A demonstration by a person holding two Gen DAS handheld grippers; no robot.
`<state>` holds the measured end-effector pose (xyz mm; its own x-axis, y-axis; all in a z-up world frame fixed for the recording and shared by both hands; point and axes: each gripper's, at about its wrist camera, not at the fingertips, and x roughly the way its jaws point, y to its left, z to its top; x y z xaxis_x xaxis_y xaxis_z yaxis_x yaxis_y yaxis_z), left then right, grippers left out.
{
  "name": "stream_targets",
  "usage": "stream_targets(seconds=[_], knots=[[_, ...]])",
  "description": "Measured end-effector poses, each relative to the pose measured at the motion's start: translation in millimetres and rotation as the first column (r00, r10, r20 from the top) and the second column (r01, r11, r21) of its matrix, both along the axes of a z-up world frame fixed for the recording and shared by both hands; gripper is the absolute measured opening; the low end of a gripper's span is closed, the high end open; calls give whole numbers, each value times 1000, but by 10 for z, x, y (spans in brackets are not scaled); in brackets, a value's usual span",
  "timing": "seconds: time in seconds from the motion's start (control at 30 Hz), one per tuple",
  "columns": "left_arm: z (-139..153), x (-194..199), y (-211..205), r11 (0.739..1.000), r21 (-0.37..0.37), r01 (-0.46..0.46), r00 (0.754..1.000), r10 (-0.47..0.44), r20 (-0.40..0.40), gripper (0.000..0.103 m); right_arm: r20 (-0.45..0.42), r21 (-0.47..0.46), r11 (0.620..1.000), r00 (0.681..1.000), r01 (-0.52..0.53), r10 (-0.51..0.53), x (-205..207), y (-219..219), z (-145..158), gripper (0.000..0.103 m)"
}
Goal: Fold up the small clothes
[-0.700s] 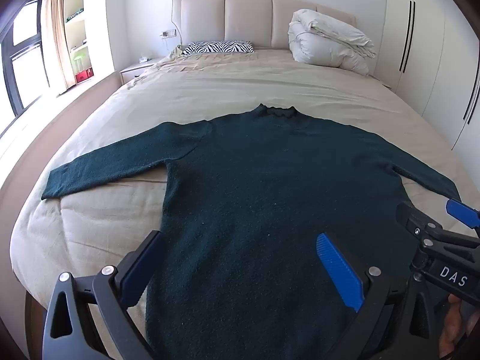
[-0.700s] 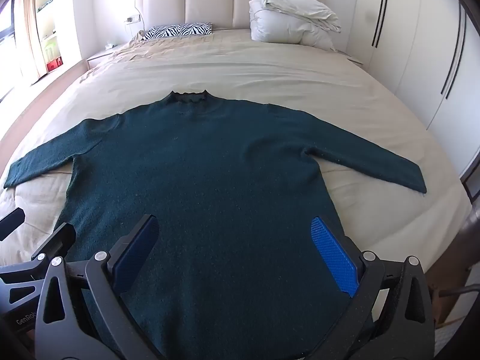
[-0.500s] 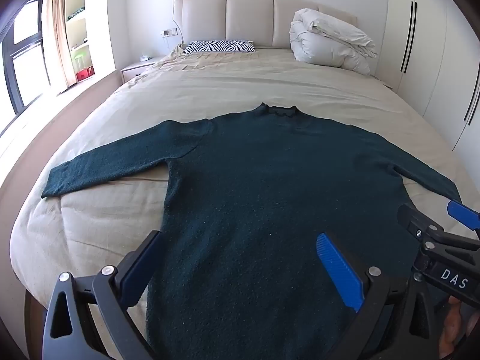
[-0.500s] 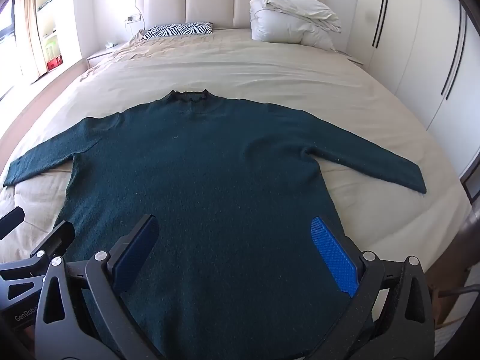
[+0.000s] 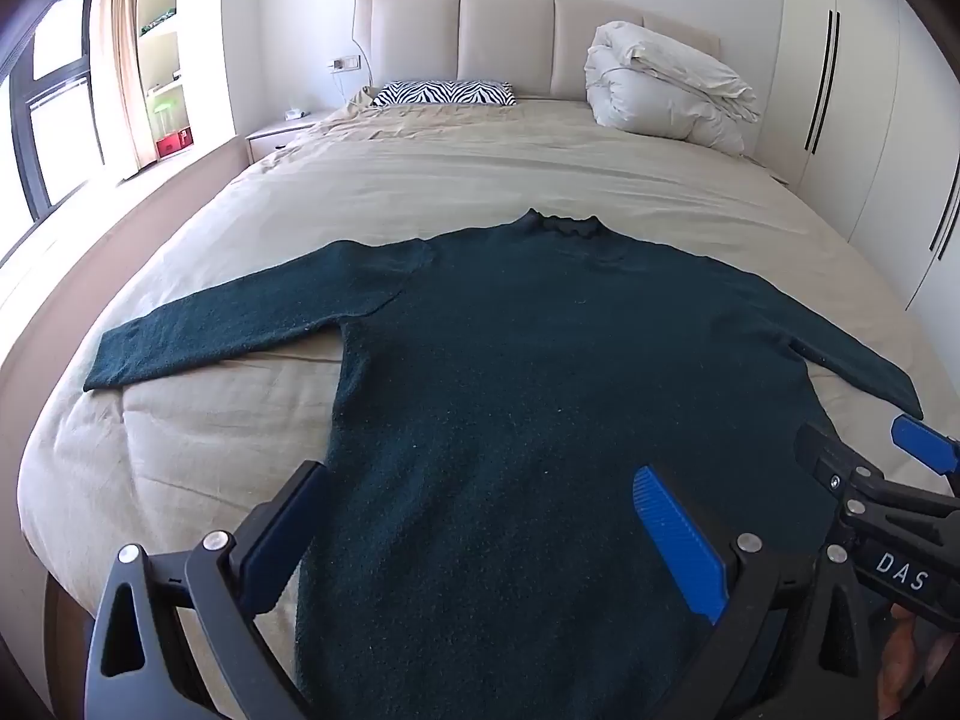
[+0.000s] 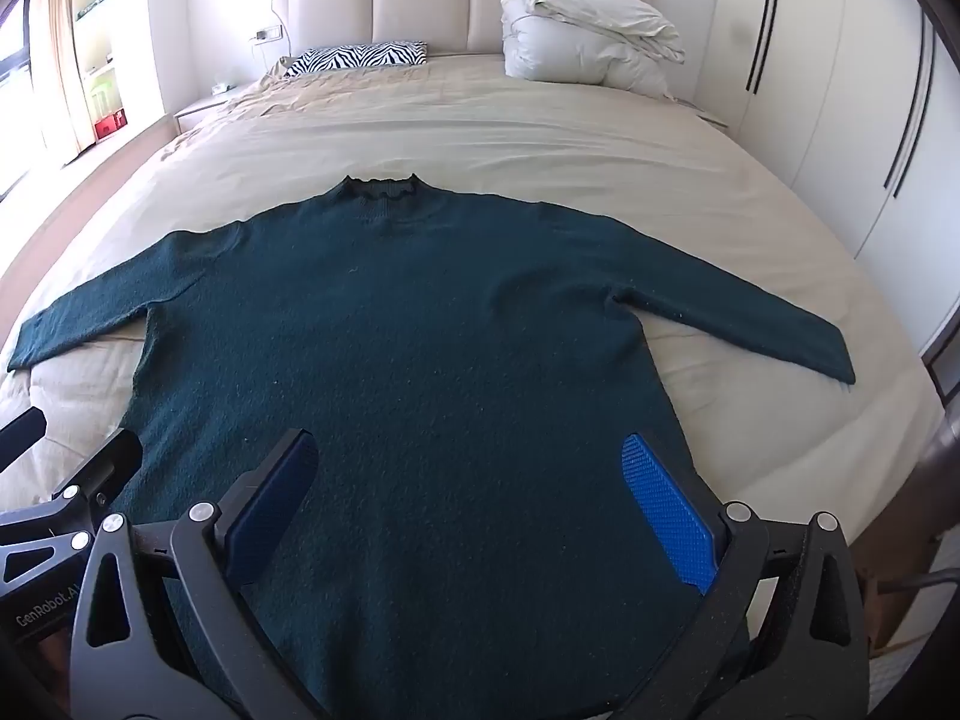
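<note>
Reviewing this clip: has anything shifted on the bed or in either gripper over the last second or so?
No visible change. The dark green sweater lies flat on the bed with both sleeves spread, as before. The left gripper and right gripper hover over its lower part with jaws wide open, gripping nothing. The zebra pillow and folded duvet are unmoved.

The dark green sweater [image 6: 420, 360] is a matt, fuzzy knit (flecked with pale lint) on the smooth beige cloth of the bed [image 6: 540, 138]. Each gripper's fingers [image 5: 678, 546] carry ribbed blue pads on matt black plastic arms with shiny metal bolts.
</note>
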<state>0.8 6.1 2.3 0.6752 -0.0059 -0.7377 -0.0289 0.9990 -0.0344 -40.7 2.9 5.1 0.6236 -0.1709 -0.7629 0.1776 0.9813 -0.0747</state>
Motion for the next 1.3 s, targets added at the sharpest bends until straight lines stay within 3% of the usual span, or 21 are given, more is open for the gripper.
stream_targets(seconds=[1.3], knots=[[-9, -5, 22, 1000, -3, 0, 1000, 0, -2, 103, -4, 16, 1000, 1000, 5, -5, -16, -5, 4, 103]])
